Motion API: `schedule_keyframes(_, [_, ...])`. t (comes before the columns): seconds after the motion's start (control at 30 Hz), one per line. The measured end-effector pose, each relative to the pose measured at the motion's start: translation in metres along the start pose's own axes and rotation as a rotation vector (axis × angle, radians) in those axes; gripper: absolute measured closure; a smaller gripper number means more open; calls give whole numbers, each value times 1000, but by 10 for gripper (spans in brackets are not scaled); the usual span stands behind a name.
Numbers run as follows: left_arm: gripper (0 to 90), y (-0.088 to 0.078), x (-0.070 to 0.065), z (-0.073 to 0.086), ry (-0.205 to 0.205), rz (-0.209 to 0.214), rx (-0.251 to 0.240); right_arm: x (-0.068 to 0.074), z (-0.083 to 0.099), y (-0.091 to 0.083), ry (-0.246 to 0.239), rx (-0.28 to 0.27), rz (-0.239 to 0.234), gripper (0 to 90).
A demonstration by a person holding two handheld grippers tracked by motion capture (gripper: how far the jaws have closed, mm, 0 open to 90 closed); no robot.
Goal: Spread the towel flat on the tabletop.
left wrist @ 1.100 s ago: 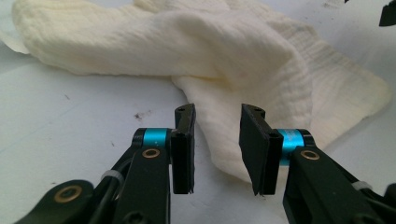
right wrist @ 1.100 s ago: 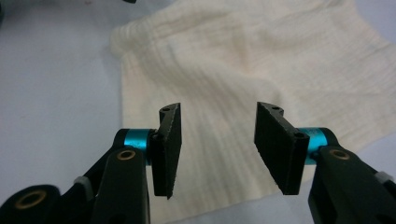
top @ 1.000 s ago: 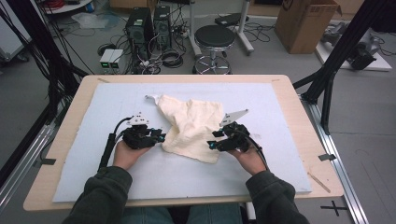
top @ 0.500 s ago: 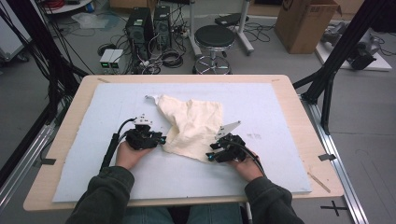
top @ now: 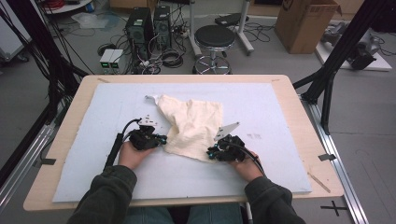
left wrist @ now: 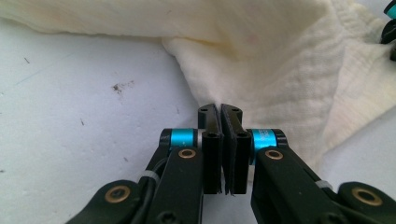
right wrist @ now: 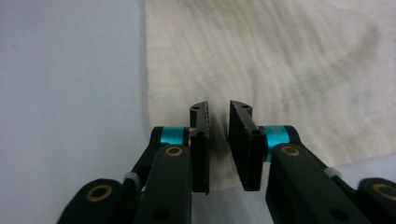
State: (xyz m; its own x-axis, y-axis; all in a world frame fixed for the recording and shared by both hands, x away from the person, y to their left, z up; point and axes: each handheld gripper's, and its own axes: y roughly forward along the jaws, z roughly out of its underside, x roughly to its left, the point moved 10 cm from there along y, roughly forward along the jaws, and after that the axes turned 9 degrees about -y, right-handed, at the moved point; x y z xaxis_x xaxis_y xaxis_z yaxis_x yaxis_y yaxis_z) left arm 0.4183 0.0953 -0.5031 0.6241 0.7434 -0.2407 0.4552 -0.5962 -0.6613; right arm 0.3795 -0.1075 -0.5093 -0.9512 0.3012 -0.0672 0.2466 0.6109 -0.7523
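A cream cloth (top: 194, 123) lies crumpled on the pale blue mat (top: 280, 107). My left gripper (top: 163, 140) sits at the cloth's near left edge. In the left gripper view its jaws (left wrist: 220, 109) have just closed and stand shut, with the cloth's edge (left wrist: 280, 70) pinched at their tips. My right gripper (top: 210, 151) rests at the near right corner. In the right gripper view its jaws (right wrist: 218, 107) have just been closing. A narrow gap is left between them, with the cloth (right wrist: 280, 60) lying in and under it.
The wooden table (top: 299, 121) carries the mat. Behind it on the floor are a black stool (top: 214, 37), computer towers (top: 149, 23), cables and a cardboard box (top: 306, 21). Black frame legs (top: 327, 84) stand at the right.
The right hand has slid toward the near edge and lowered onto the cloth's near right corner. The left hand has stayed at the cloth's left edge.
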Motion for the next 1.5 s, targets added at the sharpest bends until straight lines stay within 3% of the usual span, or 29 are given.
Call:
schedule_keyframes(0.27, [871,-33,-10,-10,32,-53,-64,-2,0,0,13,-11,-22,862])
schedule_keyframes(0.5, [868,-57,-20,2,12,-54,-77,-1,1,-2,4,-6,-21,876])
schedule_keyframes(0.63, [824,-62,-28,12,20,-27,-78,-1,4,-6,-12,12,-10,877])
schedule_keyframes(0.77, [731,-63,-24,20,13,-35,-80,0,9,-12,-24,30,-3,877])
schedule_keyframes(1.07, [653,-60,-19,26,27,-23,-58,-3,21,-27,-4,30,14,876])
schedule_keyframes(1.33, [654,-54,-12,15,-21,-4,-107,-4,22,-27,-2,19,25,873])
schedule_keyframes(1.5, [661,-35,-10,16,-17,-23,-67,-3,21,-25,-9,19,26,867])
